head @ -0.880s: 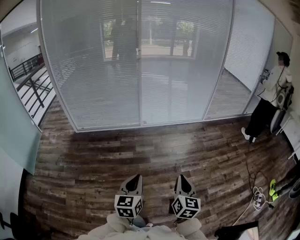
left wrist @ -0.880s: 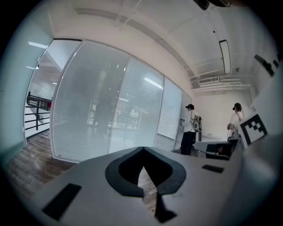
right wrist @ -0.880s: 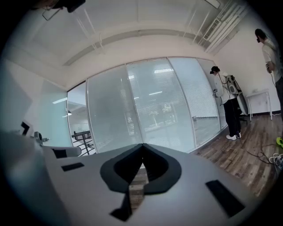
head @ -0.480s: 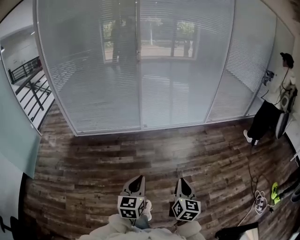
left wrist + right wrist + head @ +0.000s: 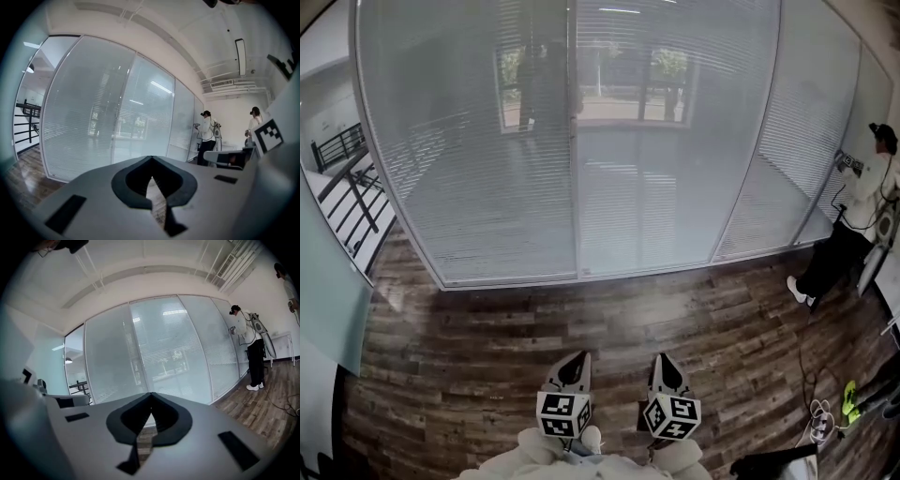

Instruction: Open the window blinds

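Dark wood-plank floor (image 5: 487, 328) across the lower half of the head view. At the far right edge, a person (image 5: 855, 220) in a white top and dark trousers, standing on those planks. Black railing (image 5: 342, 178) at the left edge, teal panel (image 5: 323, 291) just below it in the frame. Tangle of cables (image 5: 817, 427) at lower right, beside a yellow-green object (image 5: 847, 398), too small to tell. In the left gripper view, long ceiling light (image 5: 240, 56) at upper right, second person (image 5: 254, 123) in white at the right.
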Demonstrator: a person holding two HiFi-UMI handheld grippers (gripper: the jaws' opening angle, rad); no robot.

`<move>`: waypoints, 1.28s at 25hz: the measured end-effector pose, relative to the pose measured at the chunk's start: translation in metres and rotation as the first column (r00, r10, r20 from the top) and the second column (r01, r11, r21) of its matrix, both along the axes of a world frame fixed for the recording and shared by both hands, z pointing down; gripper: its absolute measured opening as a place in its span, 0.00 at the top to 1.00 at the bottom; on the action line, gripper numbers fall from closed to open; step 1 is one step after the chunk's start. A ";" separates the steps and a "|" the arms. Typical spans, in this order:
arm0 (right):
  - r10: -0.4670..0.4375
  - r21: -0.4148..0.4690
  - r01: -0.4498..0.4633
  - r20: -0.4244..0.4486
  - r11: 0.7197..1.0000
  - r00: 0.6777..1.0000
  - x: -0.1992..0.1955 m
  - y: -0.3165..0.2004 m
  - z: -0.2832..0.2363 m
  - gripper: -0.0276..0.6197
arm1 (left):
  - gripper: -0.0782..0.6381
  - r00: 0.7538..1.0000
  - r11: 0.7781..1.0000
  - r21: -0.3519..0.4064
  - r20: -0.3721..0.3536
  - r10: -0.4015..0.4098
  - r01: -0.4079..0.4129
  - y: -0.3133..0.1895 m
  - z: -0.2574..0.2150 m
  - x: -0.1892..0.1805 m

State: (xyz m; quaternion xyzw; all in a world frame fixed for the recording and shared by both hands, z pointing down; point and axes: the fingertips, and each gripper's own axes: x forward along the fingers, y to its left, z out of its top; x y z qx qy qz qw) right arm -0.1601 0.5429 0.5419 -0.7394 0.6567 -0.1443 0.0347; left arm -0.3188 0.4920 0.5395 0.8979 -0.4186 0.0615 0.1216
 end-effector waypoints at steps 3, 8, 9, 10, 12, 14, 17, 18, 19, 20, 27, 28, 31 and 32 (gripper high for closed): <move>-0.012 0.009 0.012 -0.002 1.000 1.000 0.004 -0.045 -0.005 0.94 | 0.89 1.000 1.000 0.000 -0.001 -0.011 0.011 -0.044 -0.002 0.005; -0.014 0.014 0.014 0.002 1.000 1.000 0.013 -0.108 -0.005 0.94 | 0.89 1.000 1.000 0.001 0.005 -0.017 0.017 -0.110 0.000 0.012; -0.008 0.010 0.008 0.005 1.000 1.000 0.017 -0.117 -0.005 0.94 | 0.89 1.000 1.000 0.000 0.007 -0.015 0.015 -0.120 0.000 0.015; -0.002 0.004 0.002 0.008 1.000 1.000 0.022 -0.124 -0.003 0.94 | 0.89 1.000 1.000 -0.001 0.009 -0.011 0.011 -0.130 -0.001 0.020; 0.011 -0.011 -0.011 0.013 1.000 1.000 0.031 -0.137 0.000 0.94 | 0.89 1.000 1.000 -0.003 0.012 0.000 0.000 -0.145 -0.001 0.029; 0.023 -0.022 -0.022 0.015 1.000 1.000 0.041 -0.152 0.003 0.94 | 0.89 1.000 1.000 -0.001 0.018 0.009 -0.009 -0.161 -0.001 0.037; 0.025 -0.028 -0.025 0.009 0.999 1.000 0.054 -0.181 0.004 0.94 | 0.89 1.000 1.000 -0.003 0.021 0.010 -0.010 -0.188 0.000 0.049; 0.020 -0.028 -0.020 0.005 0.999 1.000 0.057 -0.191 0.003 0.94 | 0.89 1.000 1.000 -0.003 0.021 0.008 -0.008 -0.198 0.000 0.053; 0.014 -0.027 -0.014 0.002 1.000 1.000 0.061 -0.202 0.003 0.94 | 0.89 1.000 1.000 -0.002 0.022 0.006 -0.006 -0.207 0.000 0.057; 0.007 -0.026 -0.007 0.002 1.000 1.000 0.065 -0.212 0.002 0.94 | 0.89 1.000 1.000 -0.001 0.025 0.004 -0.004 -0.216 0.000 0.061; -0.021 -0.019 0.021 0.012 1.000 1.000 0.102 -0.288 0.006 0.94 | 0.89 0.999 1.000 -0.009 0.041 -0.010 0.010 -0.287 0.006 0.103; -0.020 -0.017 0.021 0.012 1.000 1.000 0.111 -0.300 0.005 0.94 | 0.89 0.999 1.000 -0.006 0.045 -0.005 0.005 -0.297 0.005 0.113; -0.020 -0.012 0.021 0.012 1.000 1.000 0.141 -0.335 0.001 0.94 | 0.89 0.999 1.000 0.004 0.049 0.004 -0.004 -0.331 0.002 0.145; -0.021 -0.010 0.022 0.010 1.000 1.000 0.152 -0.347 -0.001 0.94 | 0.89 0.999 1.000 0.008 0.047 0.005 -0.005 -0.343 -0.001 0.156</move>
